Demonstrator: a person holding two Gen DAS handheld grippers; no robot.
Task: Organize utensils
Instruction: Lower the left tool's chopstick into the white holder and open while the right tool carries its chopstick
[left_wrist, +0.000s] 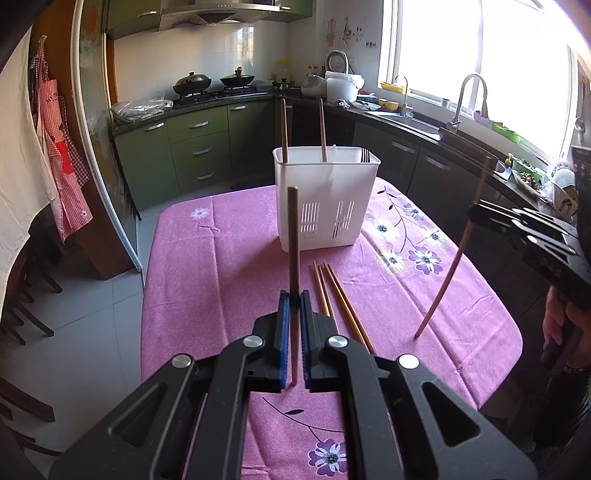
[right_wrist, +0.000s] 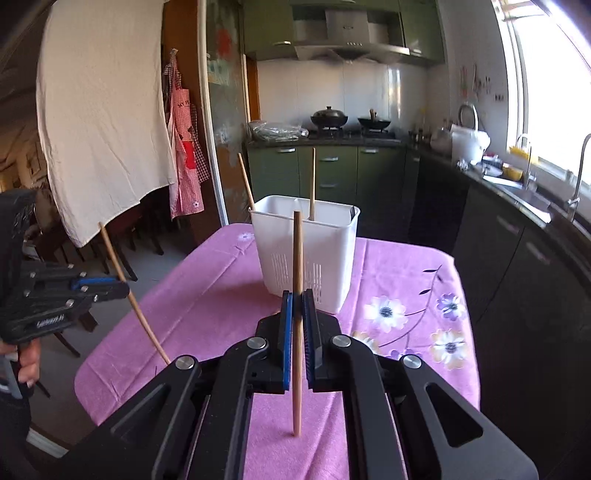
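Note:
My left gripper (left_wrist: 294, 295) is shut on a brown chopstick (left_wrist: 293, 236), held upright with its tip on the cloth. My right gripper (right_wrist: 297, 295) is shut on a light wooden chopstick (right_wrist: 297, 258), also upright with its tip on the cloth. Each gripper shows in the other view: the right one (left_wrist: 476, 212) with its chopstick (left_wrist: 454, 266), the left one (right_wrist: 123, 288) with its chopstick (right_wrist: 136, 306). A white utensil basket (left_wrist: 325, 199) (right_wrist: 306, 254) stands ahead with two chopsticks (left_wrist: 284, 129) upright in it. Several loose chopsticks (left_wrist: 340, 302) lie on the cloth.
The table has a pink floral cloth (left_wrist: 207, 280) (right_wrist: 207, 295). Dark metal utensil tips (left_wrist: 365, 155) show in the basket's right corner. Green kitchen cabinets (left_wrist: 199, 147) and a counter with a sink (left_wrist: 406, 120) lie beyond. Chairs (right_wrist: 122, 236) stand left of the table.

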